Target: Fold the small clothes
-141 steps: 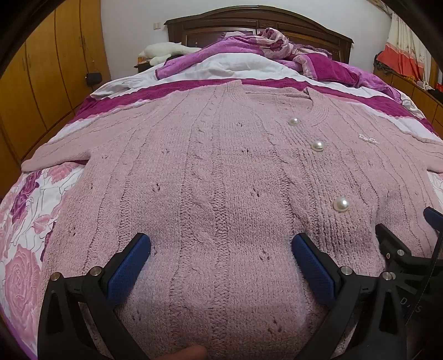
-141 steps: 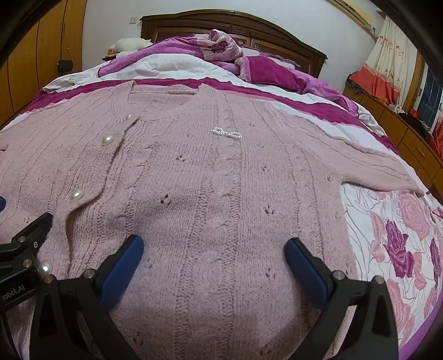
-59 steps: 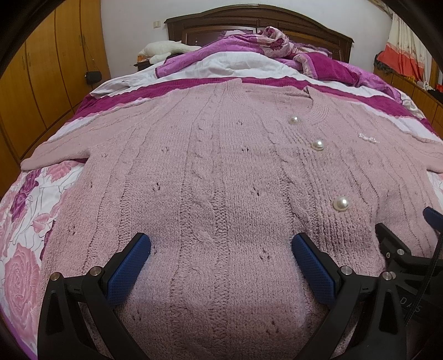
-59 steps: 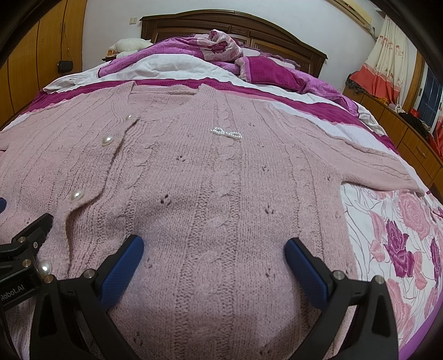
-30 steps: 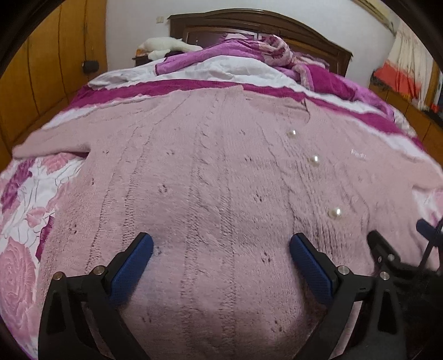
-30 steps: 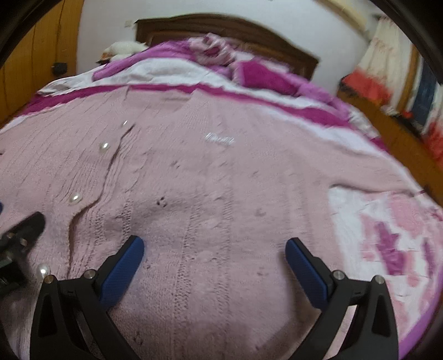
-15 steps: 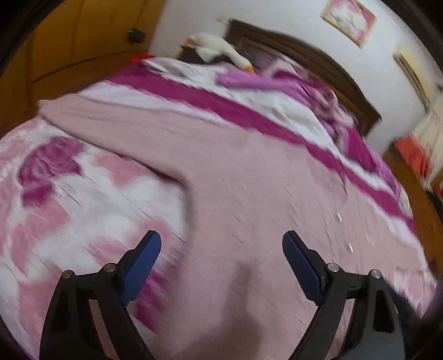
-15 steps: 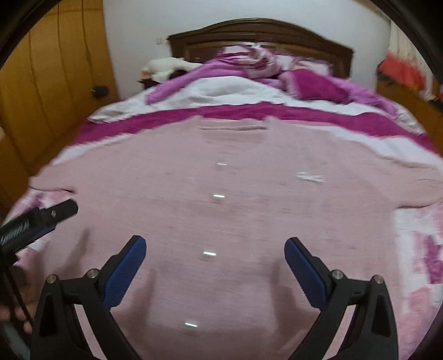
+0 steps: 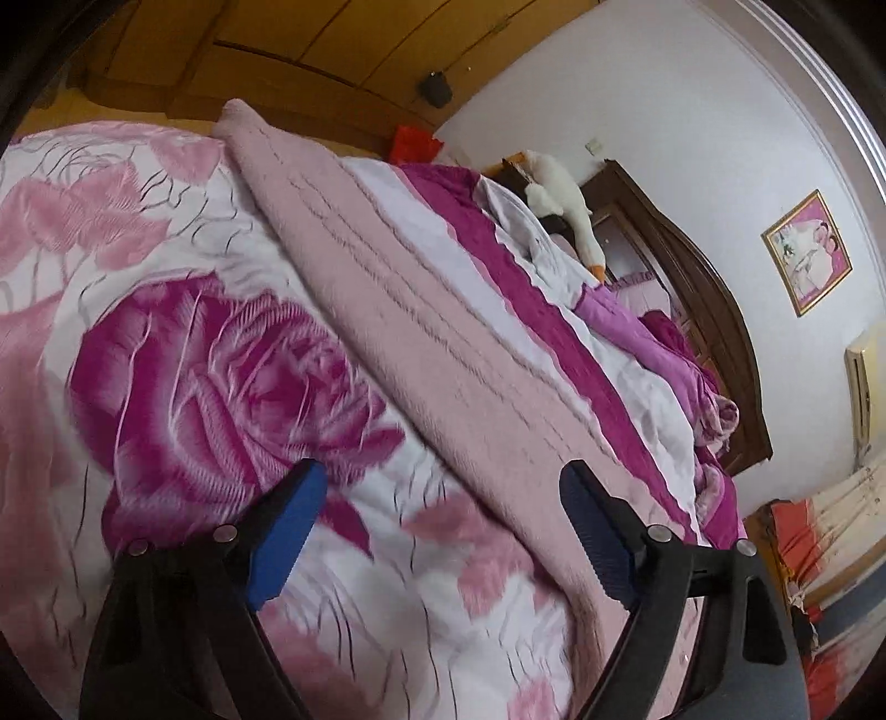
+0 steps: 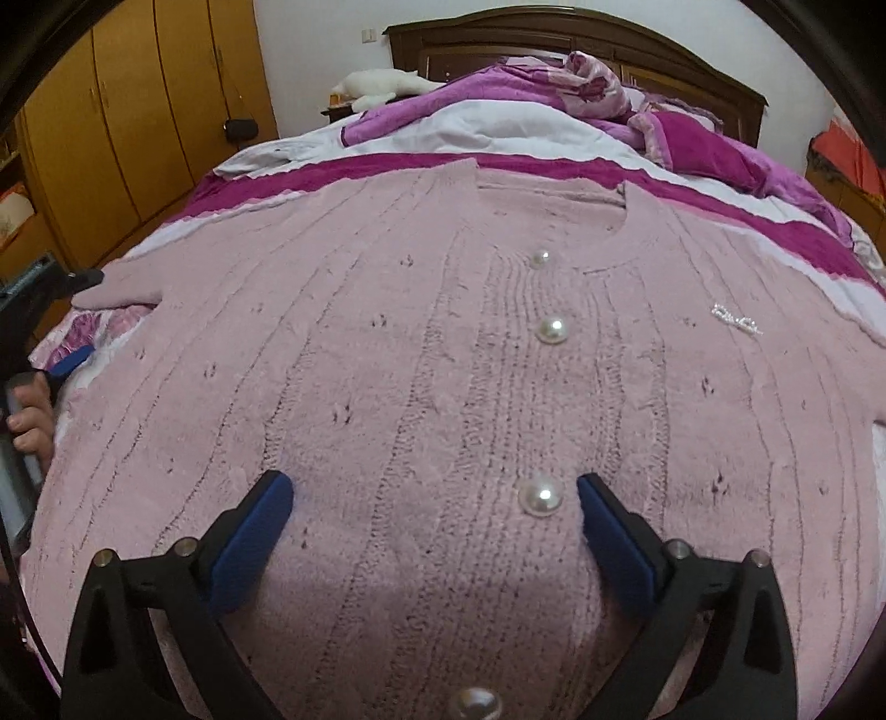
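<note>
Lying flat on the bed point(image 10: 559, 127), the pink cardigan point(image 10: 387, 354) is spread out front side up, with its pearl buttons point(image 10: 550, 330) in a row down the middle. The right gripper point(image 10: 434, 526) hangs low over the lower part of the cardigan, its blue jaws spread wide, with one pearl button between them and nothing pinched. The left gripper point(image 9: 443, 526) is out at the side of the bed, over the sleeve point(image 9: 387, 310) and the rose sheet point(image 9: 210, 376). Its jaws have just been closing a little, but they are apart and nothing is pinched; the sleeve edge lies under the gap. In the right view, a hand point(image 10: 30, 415) holds the left gripper near the sleeve end. A white toy goose point(image 9: 559, 194) sits by the headboard point(image 10: 576, 33).
</note>
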A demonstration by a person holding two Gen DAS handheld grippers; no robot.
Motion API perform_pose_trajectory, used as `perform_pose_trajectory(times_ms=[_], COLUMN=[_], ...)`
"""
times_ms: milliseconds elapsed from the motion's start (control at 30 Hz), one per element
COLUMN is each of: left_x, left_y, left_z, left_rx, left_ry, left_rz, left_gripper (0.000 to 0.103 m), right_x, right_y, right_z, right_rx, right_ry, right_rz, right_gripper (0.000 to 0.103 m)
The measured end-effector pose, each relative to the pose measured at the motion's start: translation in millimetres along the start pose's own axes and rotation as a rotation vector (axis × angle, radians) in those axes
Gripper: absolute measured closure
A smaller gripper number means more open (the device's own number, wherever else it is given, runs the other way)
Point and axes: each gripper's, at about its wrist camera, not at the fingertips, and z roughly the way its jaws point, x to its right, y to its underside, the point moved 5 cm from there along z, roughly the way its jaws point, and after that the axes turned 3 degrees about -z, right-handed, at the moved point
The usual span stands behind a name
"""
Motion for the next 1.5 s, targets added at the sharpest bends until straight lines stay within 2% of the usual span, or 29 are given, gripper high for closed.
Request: perform_pose_trajectory(times_ms=[133, 200, 233, 267, 300, 333, 400, 467, 533, 600, 700, 800, 900, 1033, 1200, 1333, 1433, 1467, 1500], left_x=[5, 9, 11, 9, 6, 1, 1, 20, 50, 85, 125, 170, 199, 230, 250, 255, 249, 246, 241], left_y=[-17, -22, -26, -27, -30, -32, -36, -36, -35, -32, -25, -9, 10, 58, 118, 145, 152, 154, 159], left_z=[23, 34, 41, 47, 54, 57, 58, 48, 33, 20, 9, -1, -7, -8, 9, 16, 27, 31, 36], left_rx=[0.003, -0.008, -0.028, -0.044, -0.063, -0.073, -0.070, -0.037, -0.007, -0.007, -0.008, -0.017, -0.041, -0.140, -0.262, -0.324, -0.440, -0.502, -0.615], left_ry=[-0.002, -0.010, -0.025, -0.043, -0.071, -0.086, -0.067, -0.059, -0.012, 0.051, 0.099, 0.163, 0.220, 0.277, 0.233, 0.212, 0.228, 0.244, 0.279], left_rz=[-0.016, -0.016, -0.017, -0.024, -0.041, -0.071, -0.092, -0.010, 0.072, 0.128, 0.213, 0.304, 0.358, 0.406, 0.444, 0.497, 0.467, 0.449, 0.415], left_gripper=[0.036, 0.041, 0.059, 0.087, 0.099, 0.103, 0.103, 0.103, 0.103, 0.103, 0.103, 0.103, 0.103, 0.103, 0.103, 0.103, 0.103, 0.103, 0.099], right_x=[3, 4, 4, 4, 4, 4, 3, 3, 2, 2, 3, 4, 5, 7, 8, 9, 10, 10, 11], right_y=[-2, -3, -5, -6, -6, -6, -7, -7, -8, -9, -10, -11, -11, -10, -11, -11, -11, -11, -12], right_z=[2, 4, 6, 7, 8, 8, 9, 10, 10, 11, 10, 11, 12, 12, 12, 12, 12, 12, 11], right_rx=[0.011, 0.016, 0.013, 0.014, 0.015, 0.016, 0.015, 0.013, 0.016, 0.019, 0.024, 0.024, 0.025, 0.027, 0.026, 0.025, 0.026, 0.029, 0.035], right_ry=[-0.034, -0.047, -0.048, -0.049, -0.047, -0.045, -0.044, -0.039, -0.025, -0.017, -0.023, -0.025, -0.026, -0.035, -0.041, -0.045, -0.050, -0.051, -0.054], right_rz=[0.018, 0.023, 0.026, 0.032, 0.033, 0.030, 0.031, 0.033, 0.038, 0.045, 0.056, 0.059, 0.060, 0.066, 0.068, 0.073, 0.077, 0.081, 0.089], right_gripper=[0.000, 0.000, 0.000, 0.000, 0.000, 0.000, 0.000, 0.000, 0.000, 0.000, 0.000, 0.000, 0.000, 0.000, 0.000, 0.000, 0.000, 0.000, 0.000])
